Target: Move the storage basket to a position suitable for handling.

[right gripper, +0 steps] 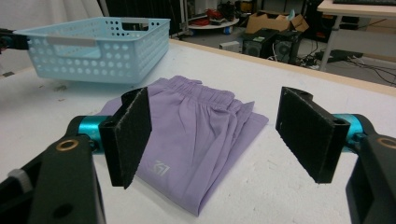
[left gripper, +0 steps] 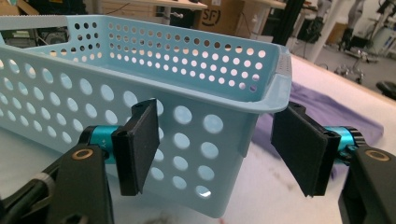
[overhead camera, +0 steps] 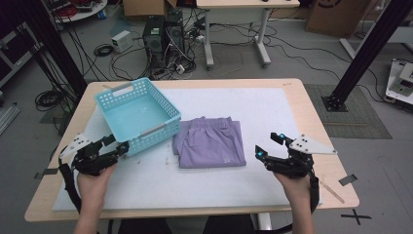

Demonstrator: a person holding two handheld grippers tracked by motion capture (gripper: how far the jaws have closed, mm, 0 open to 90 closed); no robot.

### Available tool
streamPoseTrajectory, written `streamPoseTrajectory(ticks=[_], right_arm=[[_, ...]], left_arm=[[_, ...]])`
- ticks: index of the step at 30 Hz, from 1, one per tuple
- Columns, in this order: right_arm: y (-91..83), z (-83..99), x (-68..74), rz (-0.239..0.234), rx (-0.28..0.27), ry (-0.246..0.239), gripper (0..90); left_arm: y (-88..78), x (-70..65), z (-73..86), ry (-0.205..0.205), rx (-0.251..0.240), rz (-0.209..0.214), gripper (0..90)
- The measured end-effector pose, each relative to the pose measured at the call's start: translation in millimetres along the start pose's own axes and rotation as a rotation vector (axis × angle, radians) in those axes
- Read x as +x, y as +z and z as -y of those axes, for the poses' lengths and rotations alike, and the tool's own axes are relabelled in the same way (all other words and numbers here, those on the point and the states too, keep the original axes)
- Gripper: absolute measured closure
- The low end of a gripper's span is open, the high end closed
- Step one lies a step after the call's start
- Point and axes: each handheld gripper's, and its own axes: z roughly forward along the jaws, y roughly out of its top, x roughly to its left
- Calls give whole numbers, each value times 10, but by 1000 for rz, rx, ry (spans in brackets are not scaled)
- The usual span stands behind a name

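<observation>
A light-blue perforated basket (overhead camera: 144, 130) stands empty at the left of the white mat. To its right lies a folded purple garment (overhead camera: 210, 142) with an elastic waistband facing the far side. My left gripper (overhead camera: 113, 147) is open at the basket's near corner. In the left gripper view the basket (left gripper: 210, 99) rises just beyond the left gripper (left gripper: 217, 147), whose pads do not press on it. My right gripper (overhead camera: 269, 145) is open just right of the garment, nothing between its jaws. The right gripper view looks across the garment (right gripper: 187, 140) toward the basket (right gripper: 98, 51), with the right gripper (right gripper: 217, 135) above the cloth.
The white mat (overhead camera: 272, 107) covers most of the wooden table (overhead camera: 311, 117). A strip of dark tape (overhead camera: 347, 180) sits at the table's right front corner. Beyond the far edge are computer towers (overhead camera: 163, 34), loose cables, another desk and black frame posts (overhead camera: 363, 53).
</observation>
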Motion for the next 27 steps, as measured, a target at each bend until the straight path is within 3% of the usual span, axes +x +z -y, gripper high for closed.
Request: streamPoseTrajectory(ticks=[3, 6, 8, 10, 14, 21, 27], right_arm=[[-3, 0, -1, -1, -1, -1, 274], [-8, 1, -11, 0, -5, 2, 273], [-7, 2, -12, 0, -5, 2, 274], [7, 8, 0, -5, 0, 2, 274], [40, 18, 18, -10, 6, 2, 274], [178, 42, 102, -7, 5, 9, 273], [600, -13, 360, -27, 7, 11, 273]], left_arm=[[147, -98, -26, -10, 4, 10, 343], [378, -268, -23, -4, -7, 53, 414], [425, -296, -17, -3, -13, 55, 424], [650, -382, 27, 4, 29, 51, 421], [817, -437, 109, 12, 74, 80, 416], [862, -462, 154, 56, 118, 83, 389], [707, -391, 182, 73, 92, 73, 306]])
